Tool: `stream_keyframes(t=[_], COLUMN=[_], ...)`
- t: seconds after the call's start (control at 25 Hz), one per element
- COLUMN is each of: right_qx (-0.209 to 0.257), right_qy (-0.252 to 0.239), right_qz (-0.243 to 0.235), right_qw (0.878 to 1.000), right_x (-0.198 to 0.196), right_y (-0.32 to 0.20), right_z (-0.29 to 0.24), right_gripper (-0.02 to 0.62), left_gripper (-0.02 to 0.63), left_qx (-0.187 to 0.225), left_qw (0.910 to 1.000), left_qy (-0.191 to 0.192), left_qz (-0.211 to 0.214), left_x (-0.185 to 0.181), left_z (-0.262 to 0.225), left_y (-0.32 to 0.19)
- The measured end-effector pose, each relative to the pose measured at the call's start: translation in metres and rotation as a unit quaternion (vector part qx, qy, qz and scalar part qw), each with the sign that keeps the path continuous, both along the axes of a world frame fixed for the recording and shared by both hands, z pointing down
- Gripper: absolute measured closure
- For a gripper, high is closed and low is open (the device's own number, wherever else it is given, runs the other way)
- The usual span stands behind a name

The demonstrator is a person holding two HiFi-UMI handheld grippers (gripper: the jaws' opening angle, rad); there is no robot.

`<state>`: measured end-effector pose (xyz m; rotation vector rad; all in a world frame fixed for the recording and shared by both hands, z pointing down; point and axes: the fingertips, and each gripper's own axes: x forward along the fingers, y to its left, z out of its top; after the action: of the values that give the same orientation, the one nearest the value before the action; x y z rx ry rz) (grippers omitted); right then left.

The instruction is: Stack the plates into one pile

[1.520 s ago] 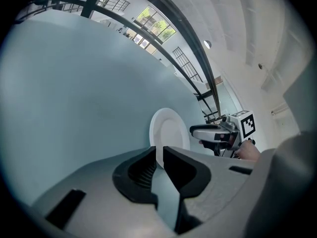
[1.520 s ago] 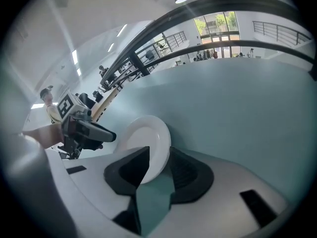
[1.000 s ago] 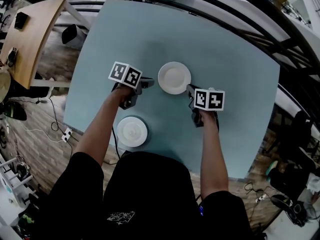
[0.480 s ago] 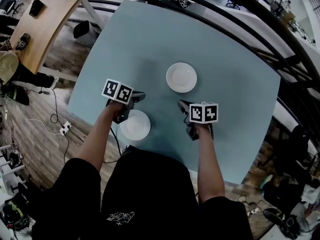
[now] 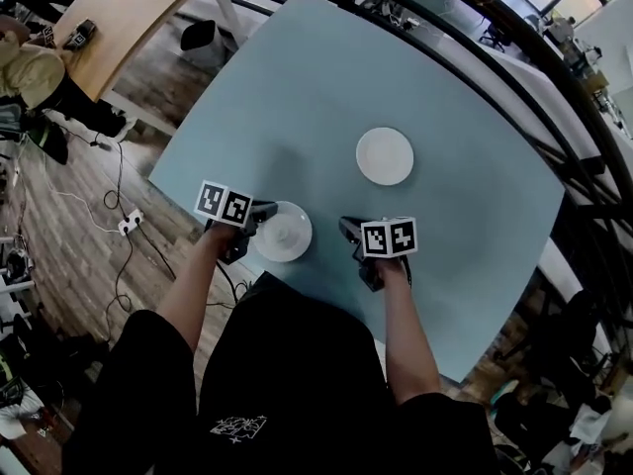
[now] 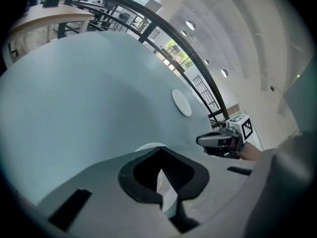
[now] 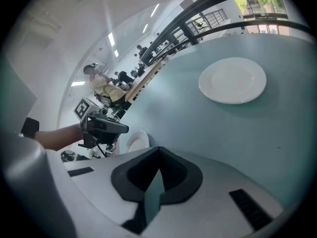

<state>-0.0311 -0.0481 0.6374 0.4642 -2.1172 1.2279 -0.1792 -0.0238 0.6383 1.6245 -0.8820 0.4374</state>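
1. On a pale blue-green table beside a black railing, a person stands with a two-jaw gripper in each hand and two white plates still lying apart.
2. The near plate sits close to the table's front edge, between the two tools. The far plate rests toward the middle of the table, well apart from it.
3. The left gripper has its jaws pressed together on nothing, its tip right at the near plate's left rim; whether it touches cannot be told.
4. The right gripper is likewise closed and empty, just beside the same plate's right side.
5. No plate appears lifted, so the stacking looks to be at its start, with the approach to the near plate in hand.
6. The next move likely calls for one gripper to open, pinch a plate's thin rim, carry it level and set it squarely on the other plate.
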Motion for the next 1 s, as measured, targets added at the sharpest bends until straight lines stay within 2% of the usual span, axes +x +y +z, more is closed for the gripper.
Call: stream_keyframes(t=[0.28, 0.56, 0.84, 1.0], right_qx=[-0.039, -0.057, -0.065, -0.082], right_qy=[-0.018, -0.023, -0.01, -0.006], right_qz=[-0.051, -0.086, -0.098, -0.086], right_qw=[0.998, 0.994, 0.993, 0.993], right_x=[-0.027, -0.044, -0.05, -0.045], right_y=[0.03, 0.05, 0.059, 0.056], right_z=[0.009, 0.015, 0.028, 0.033], right_gripper=[0.589, 0.589, 0.589, 0.586], left_gripper=[0.598, 0.598, 0.598, 0.597], left_qx=[-0.01, -0.017, -0.022, -0.024], left_qw=[0.9975, 0.9913, 0.9843, 0.9807], left_qy=[0.011, 0.022, 0.025, 0.03], left_qz=[-0.069, -0.128, -0.173, -0.192], left_x=[-0.017, -0.033, -0.05, -0.055], left_z=[0.008, 0.017, 0.03, 0.036], left_y=[0.037, 0.068, 0.093, 0.098])
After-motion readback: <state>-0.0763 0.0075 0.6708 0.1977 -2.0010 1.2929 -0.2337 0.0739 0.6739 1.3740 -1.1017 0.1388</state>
